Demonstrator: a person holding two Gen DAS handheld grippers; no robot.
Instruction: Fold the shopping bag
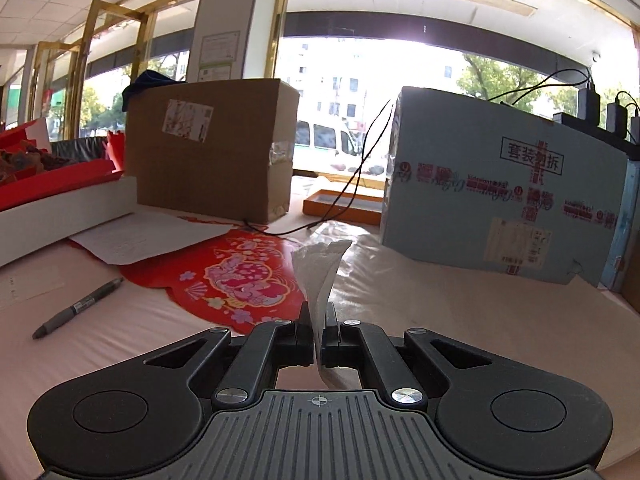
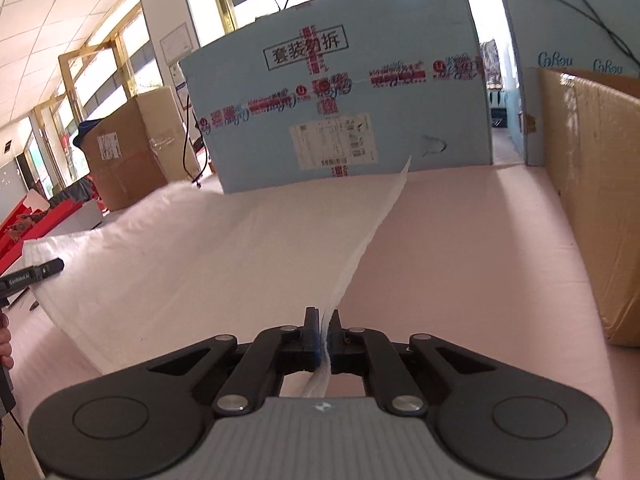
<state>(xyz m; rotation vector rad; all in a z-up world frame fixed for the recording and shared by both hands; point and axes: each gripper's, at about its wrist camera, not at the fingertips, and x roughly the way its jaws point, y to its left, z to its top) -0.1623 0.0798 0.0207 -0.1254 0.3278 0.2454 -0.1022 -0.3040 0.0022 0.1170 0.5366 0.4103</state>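
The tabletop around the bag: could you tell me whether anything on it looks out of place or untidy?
Yes, mildly: a black cable trails loose between the boxes, and a pen lies askew beside the red paper cutout. The white bag looks undamaged.

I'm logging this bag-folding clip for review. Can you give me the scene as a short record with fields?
surface: pink table cover
bag: white shopping bag, spread across the table, partly lifted
left gripper: shut on a bunched edge of the bag
right gripper: shut on another edge of the bag
behind bag: blue box, brown box
left side of table: red paper cutout, grey pen, white paper
fold state: not yet folded flat
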